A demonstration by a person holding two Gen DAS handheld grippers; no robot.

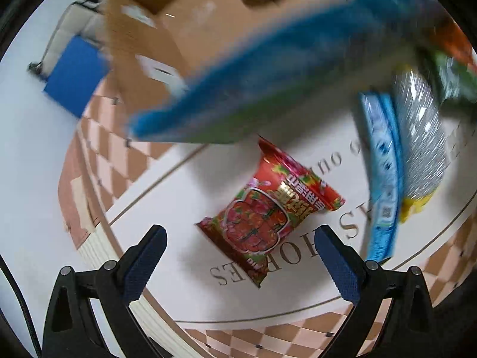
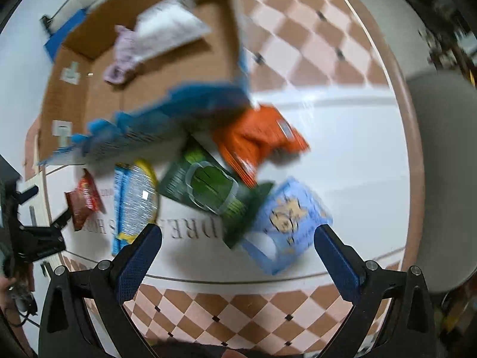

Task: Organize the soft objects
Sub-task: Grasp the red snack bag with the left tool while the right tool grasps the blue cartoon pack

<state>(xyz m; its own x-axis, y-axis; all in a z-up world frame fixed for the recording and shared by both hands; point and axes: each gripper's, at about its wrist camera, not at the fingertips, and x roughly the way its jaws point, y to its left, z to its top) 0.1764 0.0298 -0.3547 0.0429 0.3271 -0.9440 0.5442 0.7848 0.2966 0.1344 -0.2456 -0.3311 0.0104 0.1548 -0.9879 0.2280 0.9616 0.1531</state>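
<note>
A: Largest first? Round table [image 2: 342, 149], white middle with grey lettering, pink-and-tan chequered rim. Cardboard box [image 2: 143, 68] at its far side, open, a white pillow-like bundle [image 2: 170, 26] and a pale lilac cloth [image 2: 125, 56] inside.

B: And the big blue packet [image 2: 167, 125]?

A: Blurred in both views; seems to hang in the air against the box's near wall, long axis running left to right, tilted up toward the right. Partly covers the box front.

B: On the table?

A: Green bag [image 2: 208, 188], long axis slanting toward the near right, overlapped at its far end by the orange bag [image 2: 259, 137]. Light blue bag [image 2: 289, 223] just beside the green one's near end. Silver-and-yellow packet [image 2: 137, 200] next to a narrow blue pack [image 1: 383, 179], both lengthwise toward the camera. Red snack packet [image 1: 268, 208] alone, slanted, print upside down in the left view.

B: Grippers?

A: Left gripper [image 1: 240, 232] spread wide, nothing between the pads, red packet straight ahead. Right gripper [image 2: 238, 232] likewise wide apart, empty, above the near rim.
</note>
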